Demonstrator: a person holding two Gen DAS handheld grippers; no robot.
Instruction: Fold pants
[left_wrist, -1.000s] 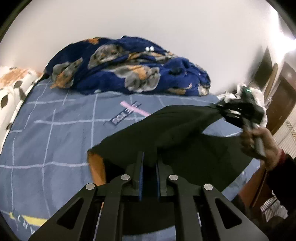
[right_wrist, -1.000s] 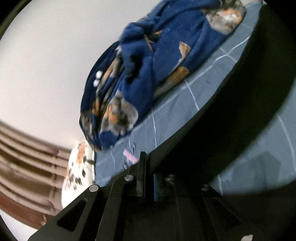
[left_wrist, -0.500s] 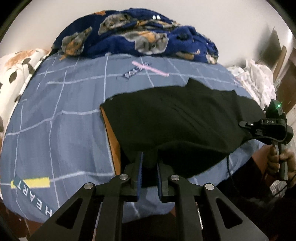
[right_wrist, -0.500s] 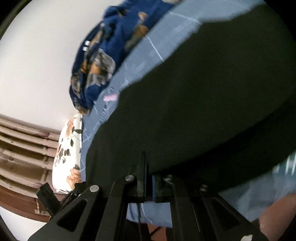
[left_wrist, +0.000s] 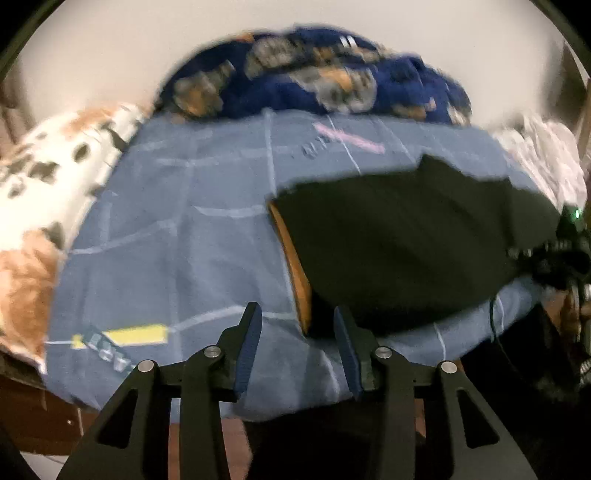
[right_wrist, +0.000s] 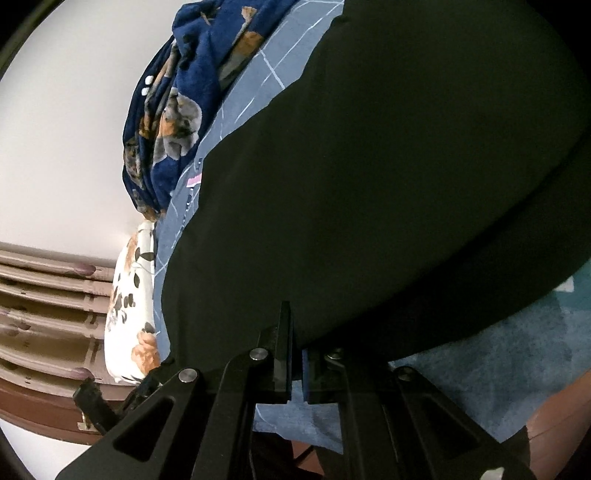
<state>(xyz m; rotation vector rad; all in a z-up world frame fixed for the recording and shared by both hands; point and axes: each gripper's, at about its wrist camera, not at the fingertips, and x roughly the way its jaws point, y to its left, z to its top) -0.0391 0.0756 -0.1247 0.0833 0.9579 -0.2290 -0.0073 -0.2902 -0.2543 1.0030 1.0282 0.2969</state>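
Black pants (left_wrist: 399, 251) are lying on the blue bedsheet (left_wrist: 177, 258), center-right of frame. Left gripper (left_wrist: 297, 332) has its jaws spread wide, holding nothing; right gripper (right_wrist: 295, 354) is clamped onto the pants' edge.

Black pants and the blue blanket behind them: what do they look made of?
Black pants: matte, soft cloth, probably knit or fleece-lined, with an orange inner face at the left edge; they drape without sharp creases. Blue dog-print blanket: plush fleece by its fuzzy nap and thick rounded folds. Both are guesses from looks.
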